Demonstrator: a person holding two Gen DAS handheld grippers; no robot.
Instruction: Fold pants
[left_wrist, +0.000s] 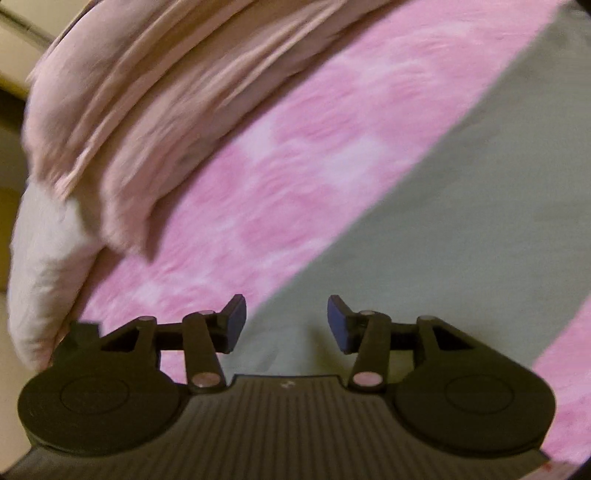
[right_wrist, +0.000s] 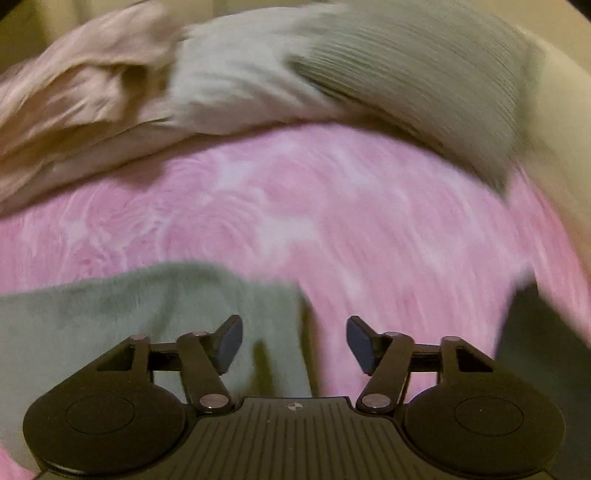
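Left gripper (left_wrist: 287, 323) fingers spread above grey-green pants (left_wrist: 424, 240), right gripper (right_wrist: 294, 345) fingers spread, apparently over their edge

Both views are showing dim, warm indoor light, soft and without glare. Motion blur is smearing the pink blanket (right_wrist: 295, 206) and the clothes pile (right_wrist: 258, 85) — worst in the right wrist view. Fisheye distortion is bending edges, corners darkening — shadows staying faint.

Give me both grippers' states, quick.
Left gripper: open, nothing between the jaws, green pants beyond.
Right gripper: open, holding nothing.
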